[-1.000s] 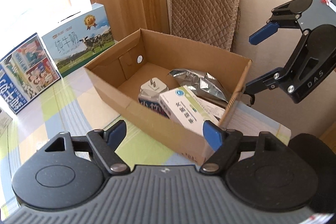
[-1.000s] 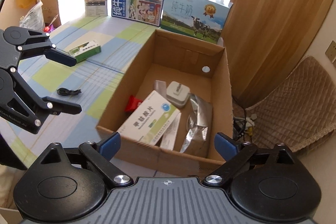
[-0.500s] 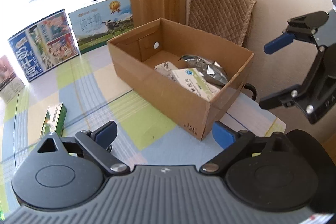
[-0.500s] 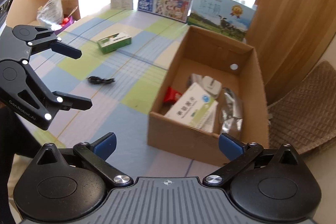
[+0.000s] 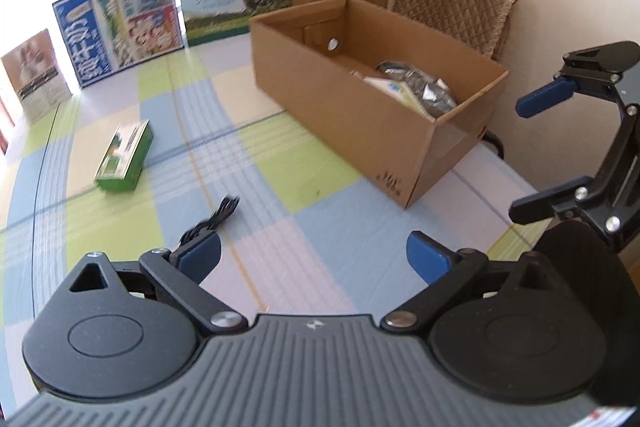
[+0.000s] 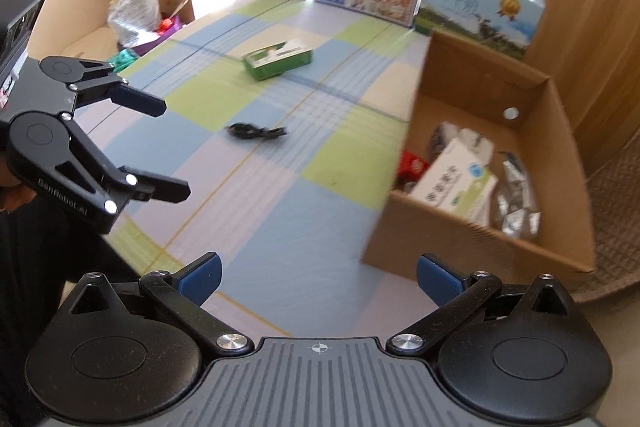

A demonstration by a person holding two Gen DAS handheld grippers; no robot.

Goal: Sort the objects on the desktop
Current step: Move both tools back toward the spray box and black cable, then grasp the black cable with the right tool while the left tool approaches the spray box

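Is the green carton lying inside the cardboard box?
No, the green carton lies on the checked tablecloth, well apart from the cardboard box.

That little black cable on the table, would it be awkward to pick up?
Probably a bit. The cable lies in a loose, thin bundle, so it likely flops and dangles when lifted. It looks light, and lying flat on the tablecloth it may slide if nudged.

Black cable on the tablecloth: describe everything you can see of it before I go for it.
The black cable is a thin cord gathered into a short, loose bundle, lying flat on the checked tablecloth. It sits in the open between the green box and the cardboard box, touching neither. No gripper touches it. Blur hides its plug ends.
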